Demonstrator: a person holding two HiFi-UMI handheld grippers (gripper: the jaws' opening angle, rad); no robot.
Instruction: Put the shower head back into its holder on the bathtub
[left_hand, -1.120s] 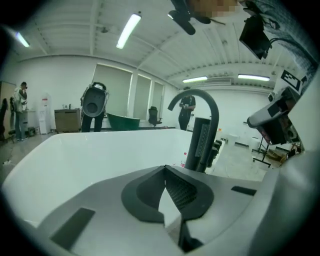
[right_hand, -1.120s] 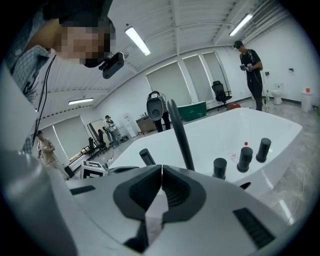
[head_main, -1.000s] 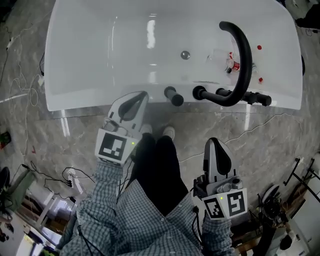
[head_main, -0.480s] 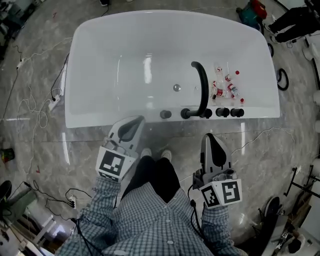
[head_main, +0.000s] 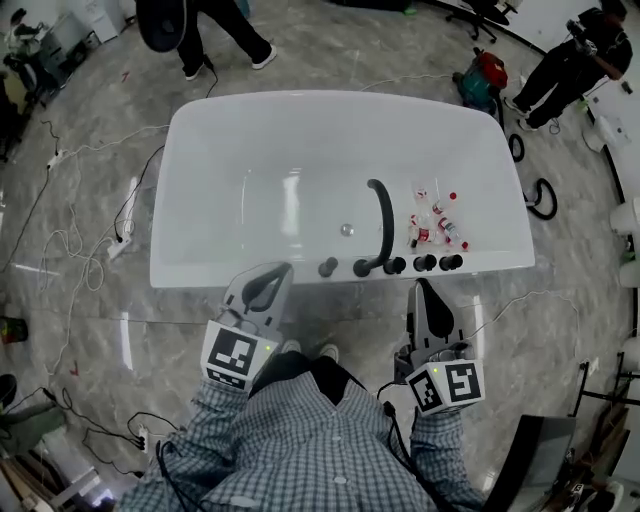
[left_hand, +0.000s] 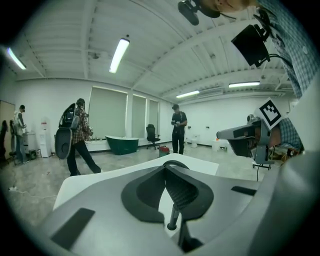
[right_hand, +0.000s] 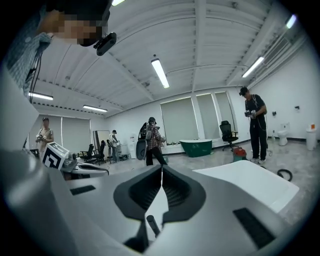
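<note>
The white bathtub (head_main: 200, 200) lies below me on the marble floor. On its near rim stands a row of black fittings: a tall curved spout (head_main: 381, 222), three knobs (head_main: 425, 263) to its right, and a short black cylinder (head_main: 328, 268) apart at the left. I cannot tell which piece is the shower head. My left gripper (head_main: 280, 268) and right gripper (head_main: 419, 287) hang side by side just short of the rim, both shut with nothing in them. In the left gripper view the jaws (left_hand: 167, 165) meet at the tips; in the right gripper view (right_hand: 161, 168) they meet too.
Several small red-capped bottles (head_main: 436, 220) lie inside the tub at the right. Cables and a power strip (head_main: 118, 246) trail on the floor at the left. People stand beyond the tub, near a red machine (head_main: 484, 74). A green tub (left_hand: 122, 144) stands far off.
Both grippers and the head camera have risen; the bathtub now looks smaller and farther below. People and more floor have come into view. The jaws stay shut.
</note>
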